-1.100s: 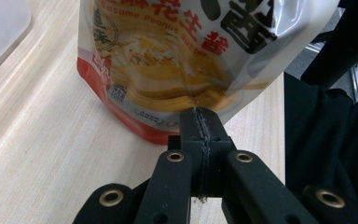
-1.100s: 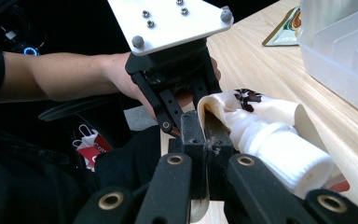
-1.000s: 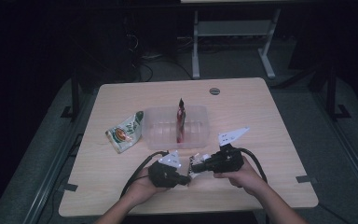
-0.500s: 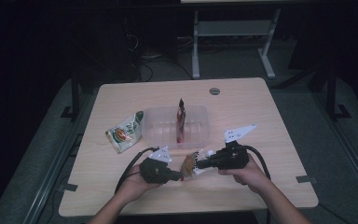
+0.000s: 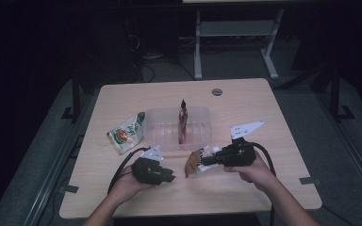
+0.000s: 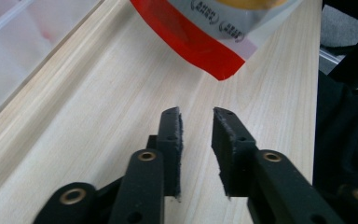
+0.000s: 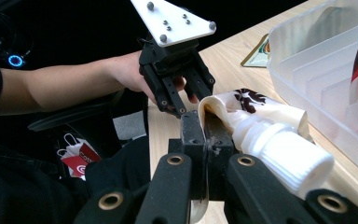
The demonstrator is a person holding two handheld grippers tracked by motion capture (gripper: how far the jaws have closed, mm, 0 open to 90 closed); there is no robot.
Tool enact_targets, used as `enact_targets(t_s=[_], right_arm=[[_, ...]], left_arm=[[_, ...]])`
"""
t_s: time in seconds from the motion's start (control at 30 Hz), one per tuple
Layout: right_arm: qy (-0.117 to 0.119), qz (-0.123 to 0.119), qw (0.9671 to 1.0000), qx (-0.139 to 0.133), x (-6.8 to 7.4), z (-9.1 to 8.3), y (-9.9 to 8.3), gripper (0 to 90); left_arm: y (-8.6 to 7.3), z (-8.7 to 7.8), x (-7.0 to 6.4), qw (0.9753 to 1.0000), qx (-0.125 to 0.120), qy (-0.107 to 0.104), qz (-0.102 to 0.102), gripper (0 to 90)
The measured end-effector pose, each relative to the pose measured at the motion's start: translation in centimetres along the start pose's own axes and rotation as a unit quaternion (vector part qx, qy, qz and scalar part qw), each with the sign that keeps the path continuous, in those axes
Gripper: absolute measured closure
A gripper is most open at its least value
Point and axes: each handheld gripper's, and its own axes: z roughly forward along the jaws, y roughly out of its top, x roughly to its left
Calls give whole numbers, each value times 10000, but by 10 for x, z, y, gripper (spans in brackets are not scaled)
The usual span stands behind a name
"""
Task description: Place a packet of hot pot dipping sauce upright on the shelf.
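Right gripper [image 5: 206, 160] is clamping the edge of a spouted pouch [image 5: 195, 162], holding it just in front of the clear plastic bin [image 5: 160, 125], near the bin's right end; its jaws are pinched on the pouch's seam beside the white cap [image 7: 286, 158]. Left gripper [image 5: 171, 177], jaws parted and empty, is hovering just left of the pouch, pointing toward it. The pouch's long axis is running roughly along the bin's front wall, so the right gripper is judged the one placed to lift it over into the bin.
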Motion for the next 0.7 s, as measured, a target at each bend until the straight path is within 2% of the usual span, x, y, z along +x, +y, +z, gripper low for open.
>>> enact_targets(t_s=[0.1, 0.37, 0.67, 0.7], right_arm=[[-27, -20, 10000, 67, -1, 0, 4, 895], [13, -182, 9998, 3, -1, 5, 23, 895], [78, -337, 9994, 3, -1, 16, 47, 894], [84, -349, 9994, 5, -1, 18, 49, 895]], left_arm=[[-2, -2, 1, 10000, 20, 26, -65, 656], [-5, -3, 5, 9998, 24, 66, -211, 530], [-6, -1, 2, 9999, 102, 41, -99, 342], [-6, -2, 3, 9999, 146, 49, -29, 328]])
